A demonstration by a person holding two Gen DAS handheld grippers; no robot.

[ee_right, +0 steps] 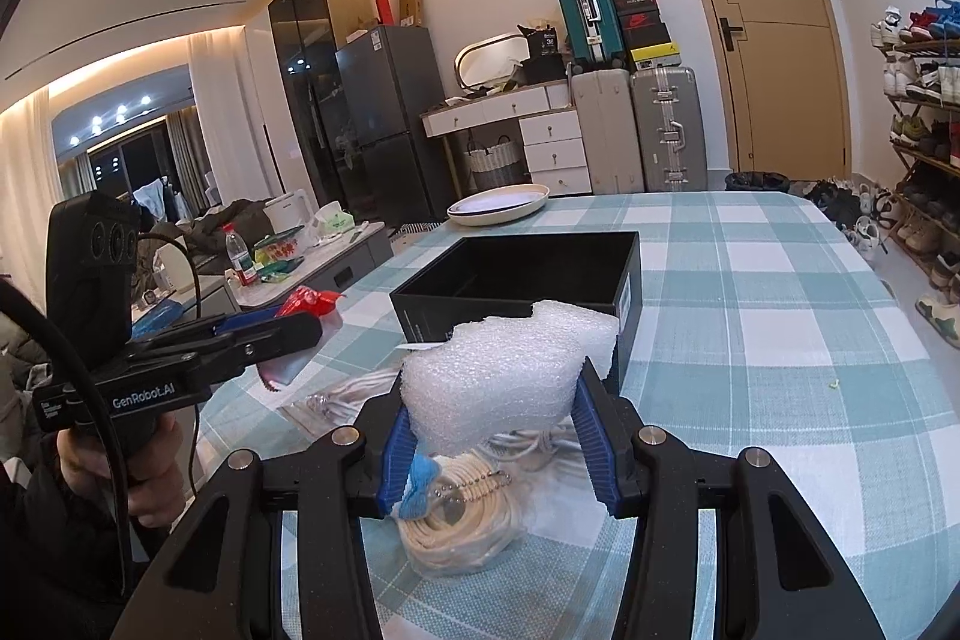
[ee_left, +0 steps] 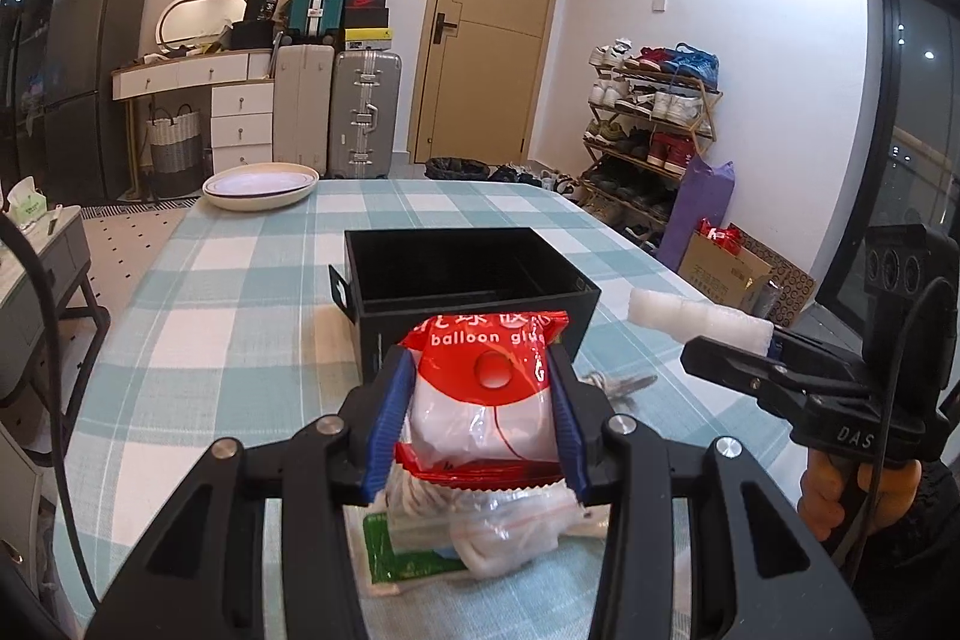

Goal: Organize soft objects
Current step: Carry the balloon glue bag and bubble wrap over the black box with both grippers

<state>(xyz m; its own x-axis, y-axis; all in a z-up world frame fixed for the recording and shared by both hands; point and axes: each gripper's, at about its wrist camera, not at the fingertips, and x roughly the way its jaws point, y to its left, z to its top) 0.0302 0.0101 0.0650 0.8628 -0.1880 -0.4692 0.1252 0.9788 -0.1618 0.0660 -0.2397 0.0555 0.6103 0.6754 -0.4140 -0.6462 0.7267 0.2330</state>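
Observation:
My left gripper (ee_left: 480, 370) is shut on a red and white packet (ee_left: 489, 388) labelled balloon glue, held above the checked tablecloth just short of an open black box (ee_left: 474, 280). My right gripper (ee_right: 495, 382) is shut on a white foam piece (ee_right: 510, 376), also lifted, in front of the same black box (ee_right: 522, 274). In the left wrist view the right gripper (ee_left: 720, 346) shows at the right with the foam (ee_left: 696, 319) sticking out of it. The right wrist view has the left gripper (ee_right: 288, 334) at the left with the red packet (ee_right: 309, 307).
Clear bags with coiled white cord (ee_right: 462, 520) and a green-labelled pouch (ee_left: 408, 556) lie on the table under the grippers. A stack of white plates (ee_left: 261, 187) sits at the far left corner. A shoe rack (ee_left: 654, 118) stands beyond the table's right edge.

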